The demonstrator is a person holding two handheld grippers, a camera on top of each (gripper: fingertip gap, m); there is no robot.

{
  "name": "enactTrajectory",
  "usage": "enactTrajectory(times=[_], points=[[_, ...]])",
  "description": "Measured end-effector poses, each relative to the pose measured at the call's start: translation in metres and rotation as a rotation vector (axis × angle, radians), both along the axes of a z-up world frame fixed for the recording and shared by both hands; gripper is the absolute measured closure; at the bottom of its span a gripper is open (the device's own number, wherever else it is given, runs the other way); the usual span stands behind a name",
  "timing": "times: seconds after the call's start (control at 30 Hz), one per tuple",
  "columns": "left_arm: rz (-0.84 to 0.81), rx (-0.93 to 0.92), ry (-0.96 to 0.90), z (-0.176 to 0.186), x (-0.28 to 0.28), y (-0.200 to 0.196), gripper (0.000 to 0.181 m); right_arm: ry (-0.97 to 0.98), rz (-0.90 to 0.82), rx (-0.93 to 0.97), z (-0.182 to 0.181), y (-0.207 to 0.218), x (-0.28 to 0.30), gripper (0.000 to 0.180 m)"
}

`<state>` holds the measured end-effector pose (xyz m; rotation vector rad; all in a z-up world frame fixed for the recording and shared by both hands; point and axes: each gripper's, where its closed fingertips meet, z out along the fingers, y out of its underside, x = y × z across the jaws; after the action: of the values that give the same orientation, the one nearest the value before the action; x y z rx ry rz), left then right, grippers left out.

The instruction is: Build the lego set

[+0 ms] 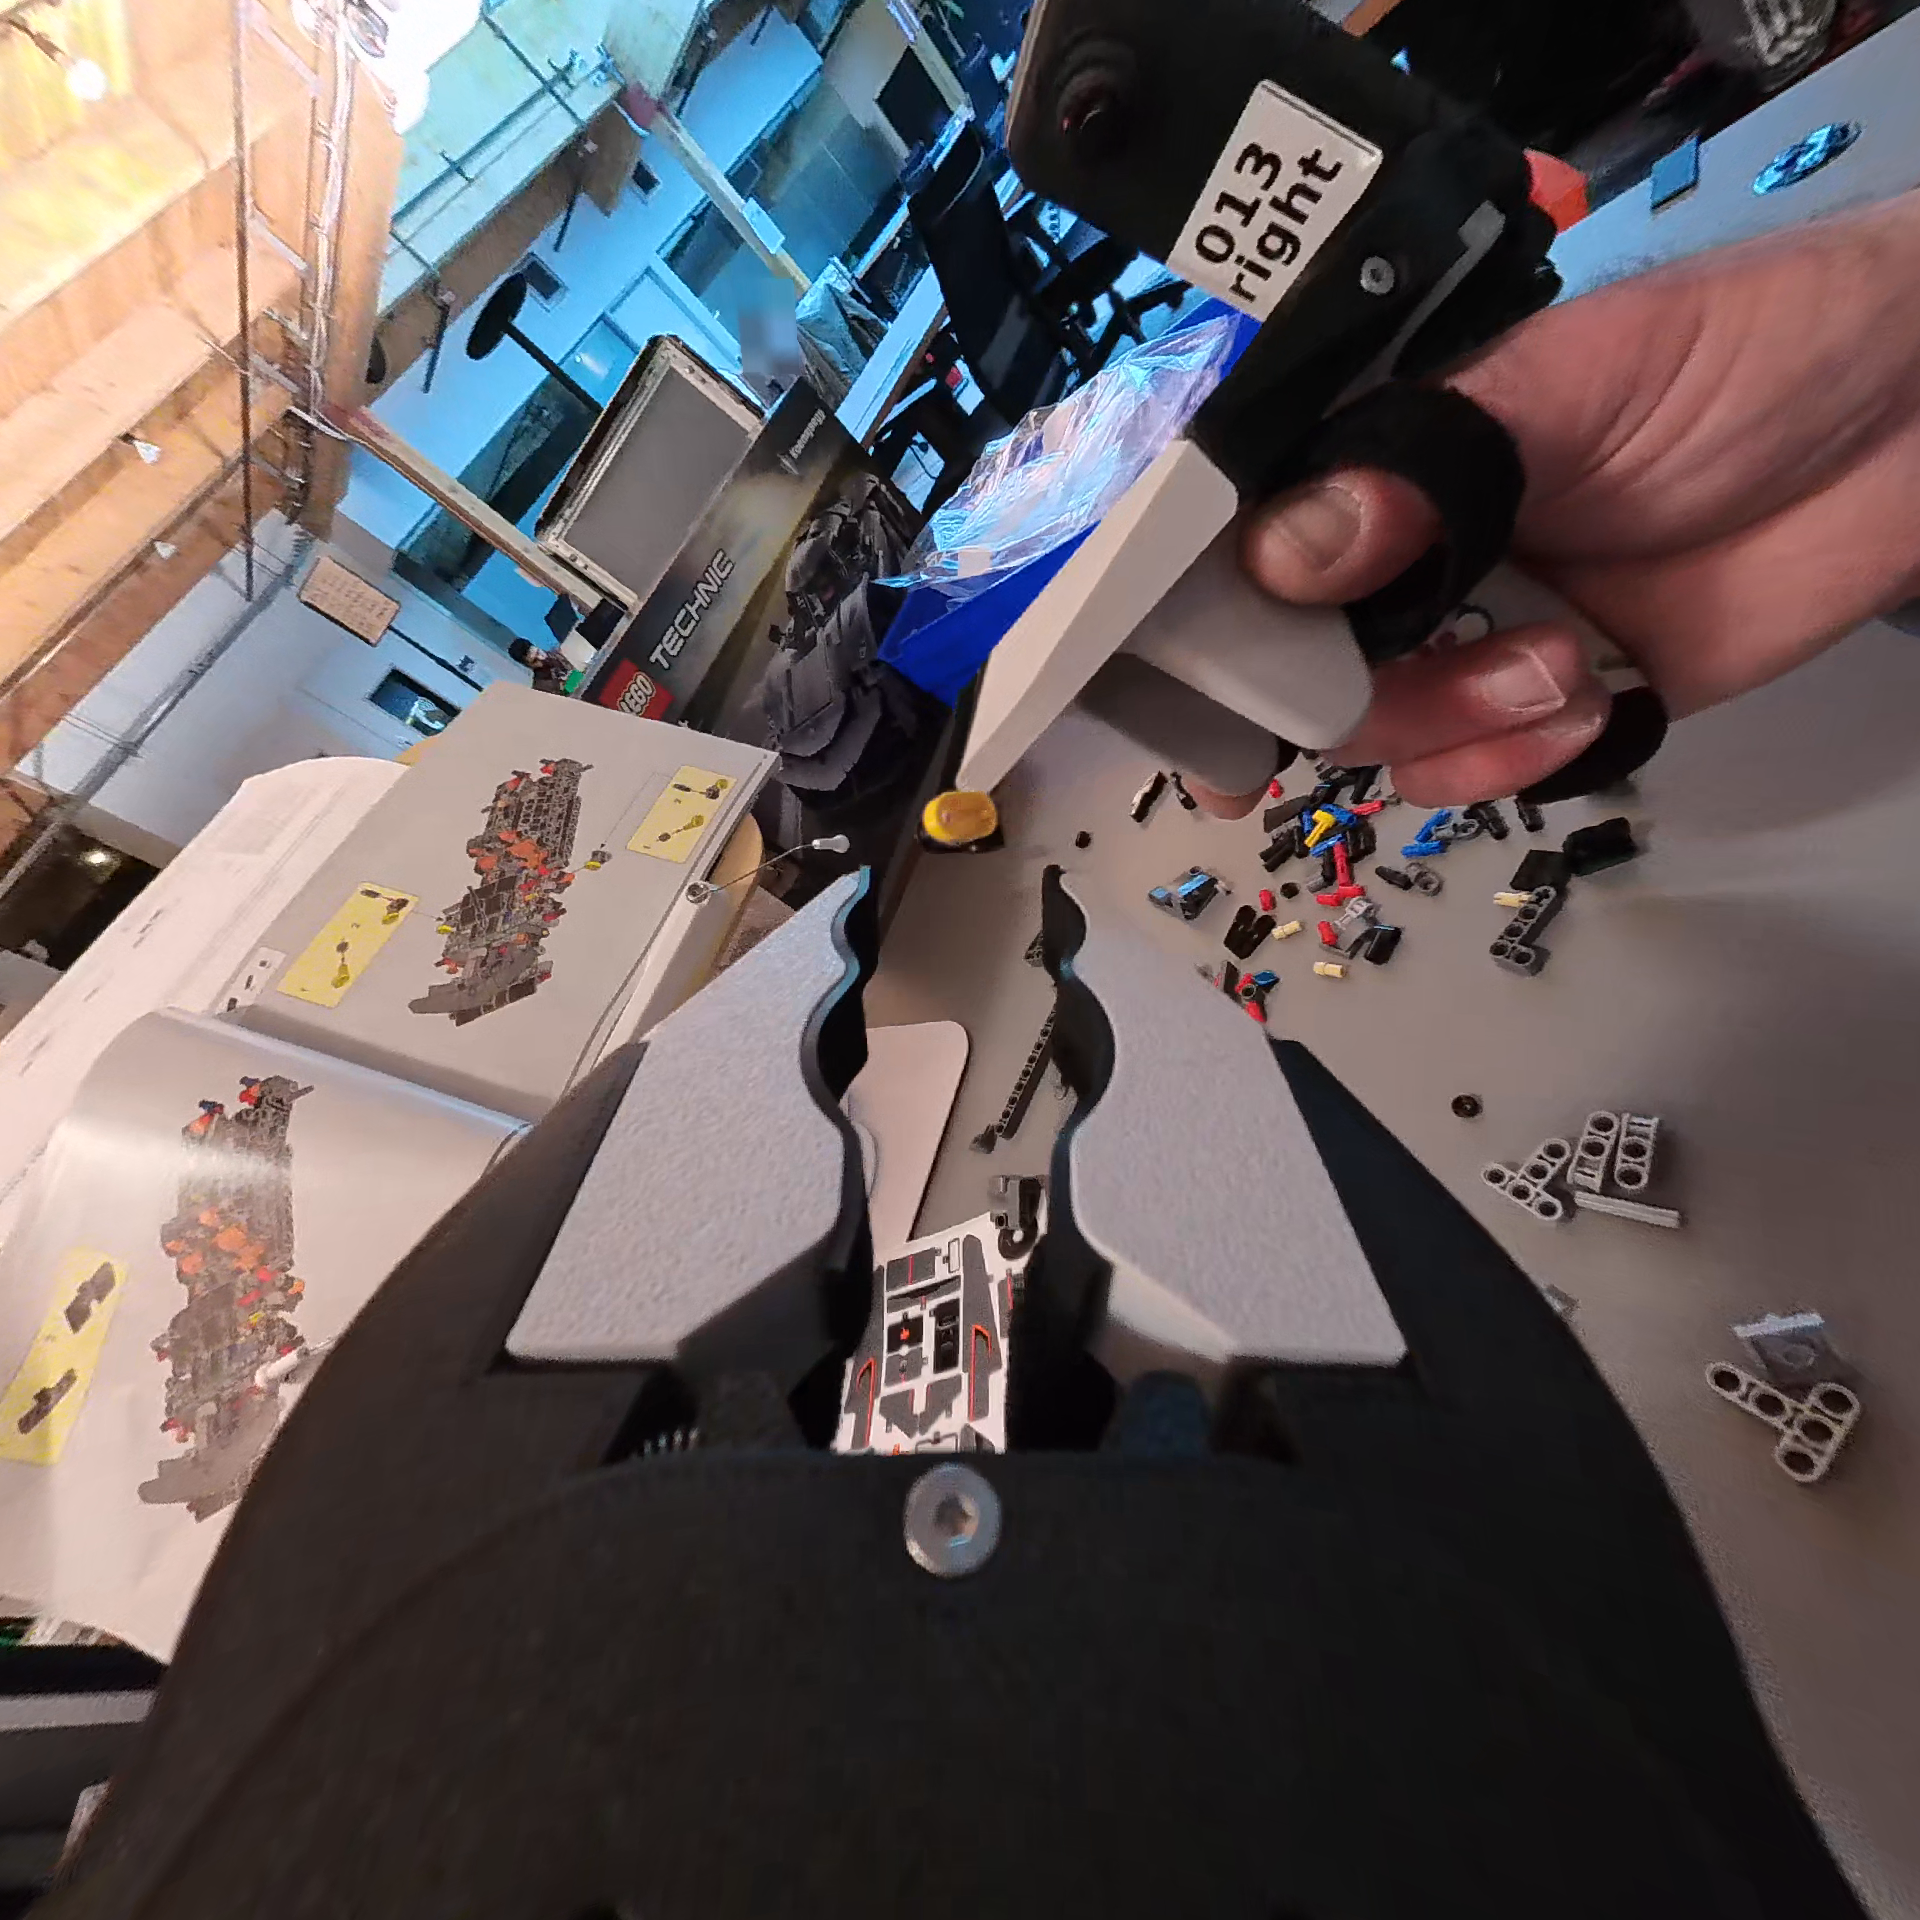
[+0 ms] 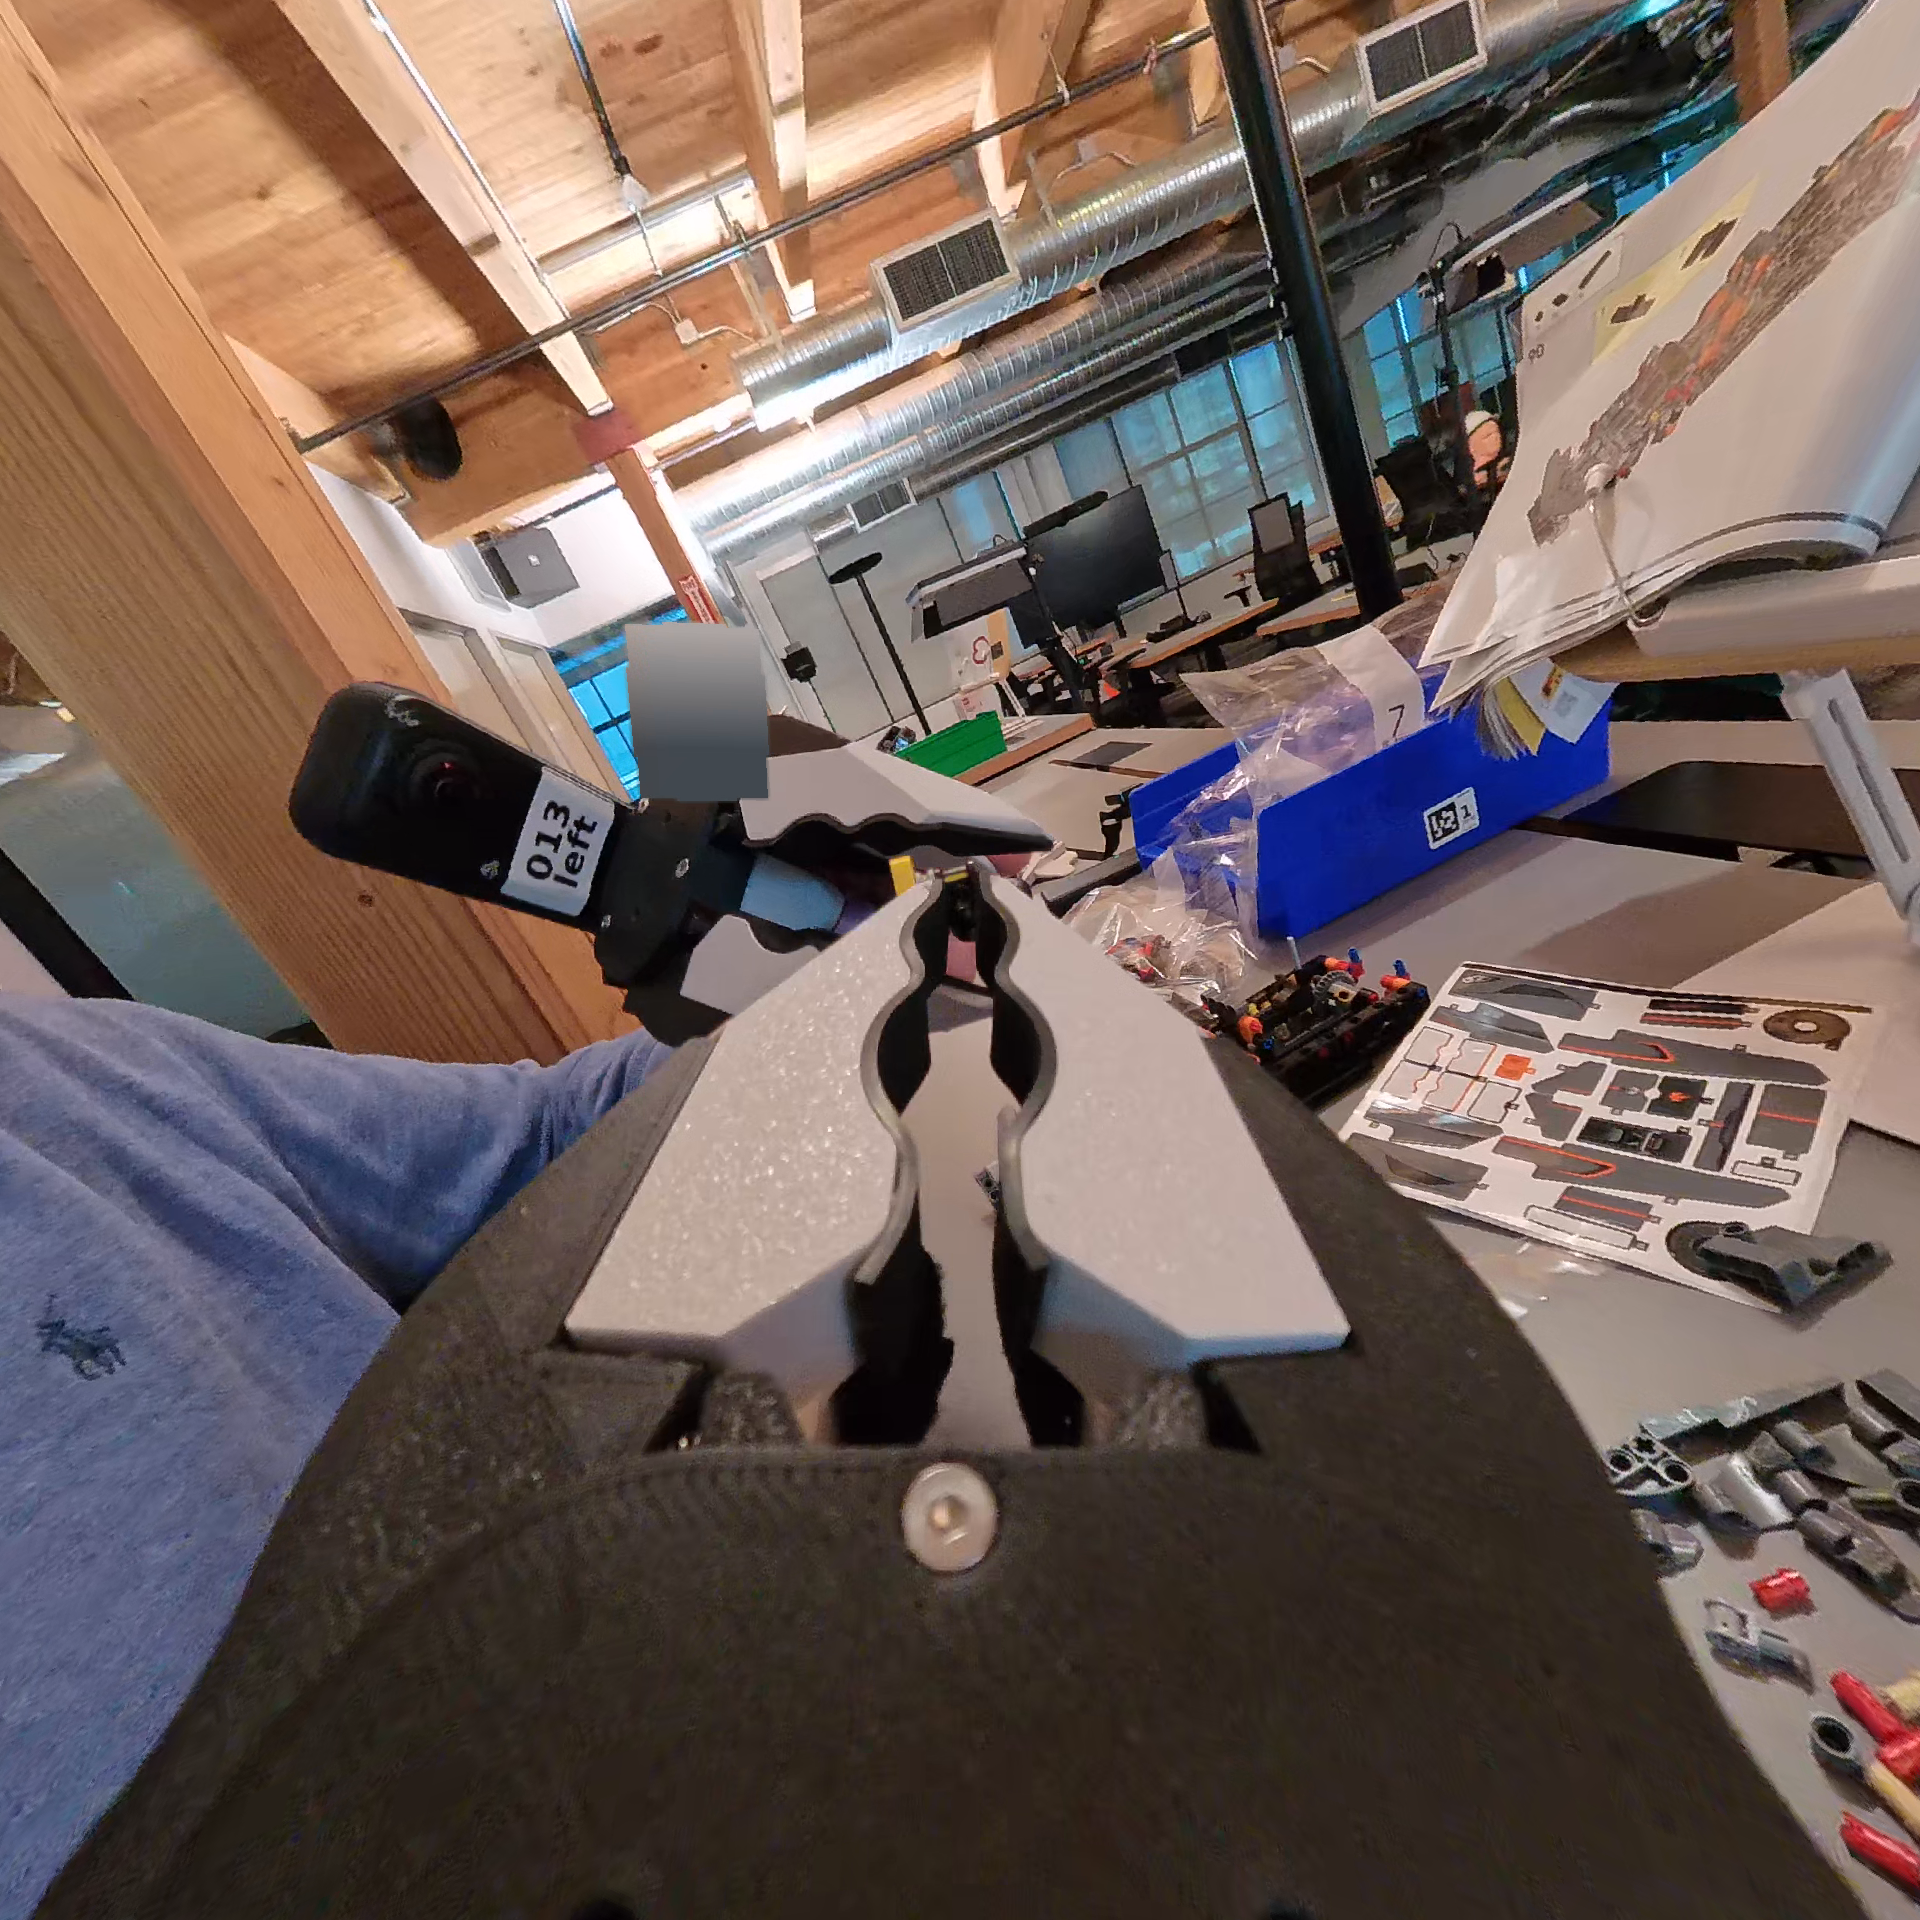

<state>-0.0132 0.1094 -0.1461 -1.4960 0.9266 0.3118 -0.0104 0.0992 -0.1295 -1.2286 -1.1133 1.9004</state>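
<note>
Pinching: your right claw (image 2: 961, 894) grips a small yellow-and-black piece (image 2: 961, 883).
Left claw (image 1: 956, 894): narrow, empty.
Loose parts (image 1: 1340, 883): worktop (image 1: 1714, 987), two o'clock.
Next: likely seat it, steadily.

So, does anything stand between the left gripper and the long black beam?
Nothing visible: the black beam lies uncovered on the table, seen through the open left gripper; the sticker sheet lies nearer, not over it.

We see a sticker sheet (image 2: 1605, 1117) lying flat on the table (image 2: 1704, 914), a part-built model (image 2: 1314, 1013) just left of it, a bin (image 2: 1351, 831) behind holding plastic bags (image 2: 1278, 717), and an open booklet (image 2: 1704, 343) raised at right.
</note>
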Motion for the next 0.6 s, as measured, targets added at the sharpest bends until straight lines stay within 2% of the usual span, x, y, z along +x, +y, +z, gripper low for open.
enactTrajectory(times=[0.6], points=[[0.022,0.051,0.036,-0.0011,0.0030,0.0031,0.166,0.003,0.023,-0.038,-0.0037,-0.0015,-0.0021,0.179]])
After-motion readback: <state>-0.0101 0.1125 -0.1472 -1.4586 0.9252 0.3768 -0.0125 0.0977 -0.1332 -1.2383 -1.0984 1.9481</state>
